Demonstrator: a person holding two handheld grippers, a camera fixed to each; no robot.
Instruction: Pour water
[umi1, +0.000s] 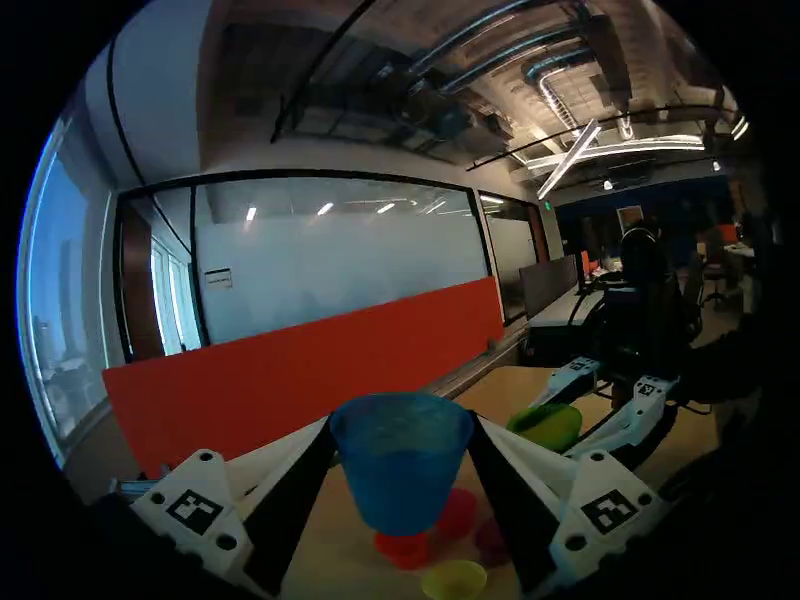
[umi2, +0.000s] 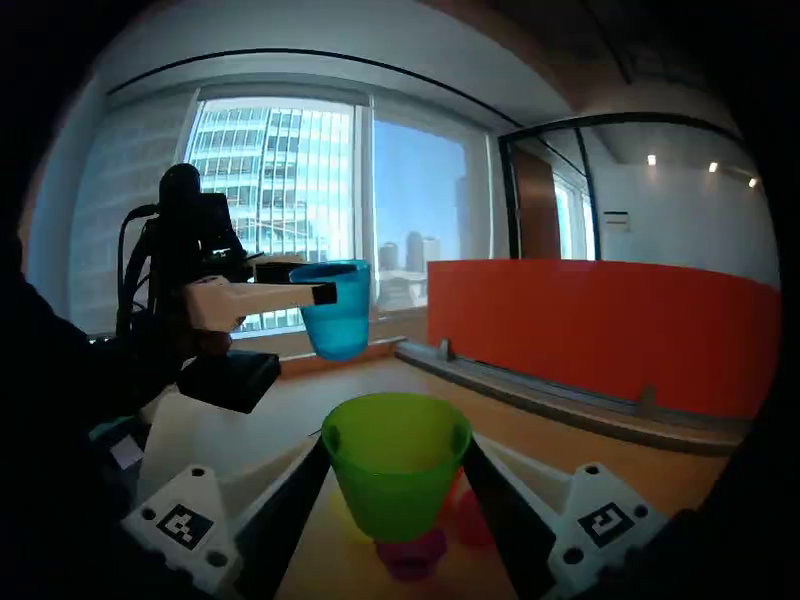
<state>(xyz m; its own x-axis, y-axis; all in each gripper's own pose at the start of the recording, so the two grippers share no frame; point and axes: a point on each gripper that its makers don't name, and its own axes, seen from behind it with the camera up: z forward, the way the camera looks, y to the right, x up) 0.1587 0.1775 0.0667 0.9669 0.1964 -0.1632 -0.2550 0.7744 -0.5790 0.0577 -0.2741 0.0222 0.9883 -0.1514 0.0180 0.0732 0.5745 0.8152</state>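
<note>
My left gripper (umi1: 400, 440) is shut on a translucent blue cup (umi1: 400, 465), held upright above the wooden table (umi1: 510, 385). In the right gripper view the same blue cup (umi2: 335, 308) hangs at the left in the left gripper (umi2: 335, 295), with a hand behind it. My right gripper (umi2: 397, 450) is shut on a green cup (umi2: 397, 460), also upright. From the left gripper view that green cup (umi1: 545, 425) sits to the right in the right gripper (umi1: 562, 418). The two cups are apart. I cannot tell how much water is in either.
Small red (umi1: 405, 548), pink (umi1: 490, 540) and yellow (umi1: 453, 578) cups stand on the table below the blue cup. An orange partition (umi1: 300, 370) runs along the table's far edge, with a metal rail (umi2: 520, 390) at its foot. Windows (umi2: 290, 190) lie beyond.
</note>
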